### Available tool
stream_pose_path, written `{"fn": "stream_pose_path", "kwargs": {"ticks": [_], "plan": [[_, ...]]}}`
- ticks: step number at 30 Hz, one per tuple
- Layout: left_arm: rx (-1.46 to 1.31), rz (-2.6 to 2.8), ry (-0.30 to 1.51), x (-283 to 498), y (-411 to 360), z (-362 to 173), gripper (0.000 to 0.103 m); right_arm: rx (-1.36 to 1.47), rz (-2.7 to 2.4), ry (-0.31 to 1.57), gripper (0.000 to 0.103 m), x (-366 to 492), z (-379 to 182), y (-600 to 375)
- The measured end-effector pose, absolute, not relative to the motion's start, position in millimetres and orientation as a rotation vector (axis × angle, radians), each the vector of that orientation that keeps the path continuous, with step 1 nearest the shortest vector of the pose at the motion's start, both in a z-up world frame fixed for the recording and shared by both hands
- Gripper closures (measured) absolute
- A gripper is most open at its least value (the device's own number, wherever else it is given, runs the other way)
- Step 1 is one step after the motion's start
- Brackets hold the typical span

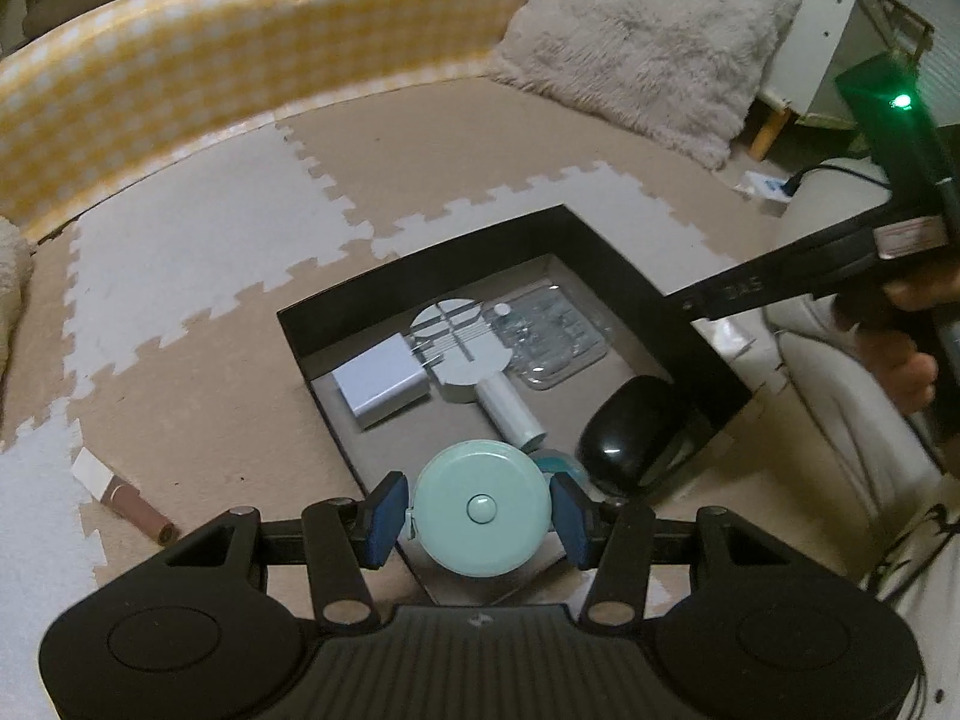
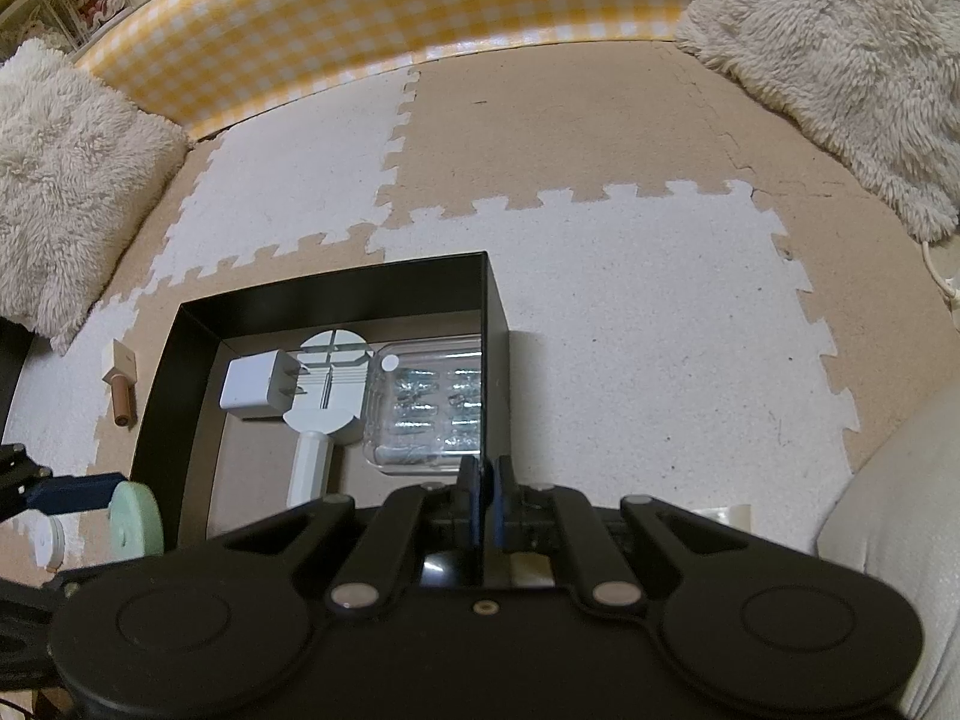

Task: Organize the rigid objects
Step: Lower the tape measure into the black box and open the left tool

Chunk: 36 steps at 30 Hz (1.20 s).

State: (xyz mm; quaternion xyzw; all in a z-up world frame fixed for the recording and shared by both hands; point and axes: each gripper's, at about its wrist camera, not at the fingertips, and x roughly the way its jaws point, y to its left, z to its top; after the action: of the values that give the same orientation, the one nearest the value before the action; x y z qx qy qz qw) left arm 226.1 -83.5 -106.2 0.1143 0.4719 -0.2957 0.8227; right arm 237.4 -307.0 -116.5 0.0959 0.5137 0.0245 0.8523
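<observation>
One black box sits on the foam puzzle-mat floor, flanked by two shaggy cushions. Inside lie one black mouse, one clear blister tray, one white handled gauge tool and one white charger plug. The left tool is clamped on one mint tape measure over the box's near edge. The right tool is pinched onto the box's right wall. One brown tube lies on the floor outside the box.
</observation>
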Motion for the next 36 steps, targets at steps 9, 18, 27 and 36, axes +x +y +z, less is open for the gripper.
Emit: {"fn": "stream_pose_path", "kwargs": {"ticks": [9, 18, 27, 36], "plan": [[0.250, -0.654, 1.026, 225, -86, -110, 0.039, 0.202, 0.051, 1.081, 0.098, 237, -116, -306], [0.260, -0.663, 1.035, 217, -86, -107, 0.020, 0.203, 0.051, 1.081, 0.098, 237, -116, -307], [0.229, -0.683, 1.027, 210, -87, -100, 0.005, 0.203, 0.051, 1.081, 0.098, 237, -116, -306], [0.203, -0.673, 1.014, 210, -85, -94, 0.000, 0.201, 0.051, 1.081, 0.098, 237, -116, -306]]}}
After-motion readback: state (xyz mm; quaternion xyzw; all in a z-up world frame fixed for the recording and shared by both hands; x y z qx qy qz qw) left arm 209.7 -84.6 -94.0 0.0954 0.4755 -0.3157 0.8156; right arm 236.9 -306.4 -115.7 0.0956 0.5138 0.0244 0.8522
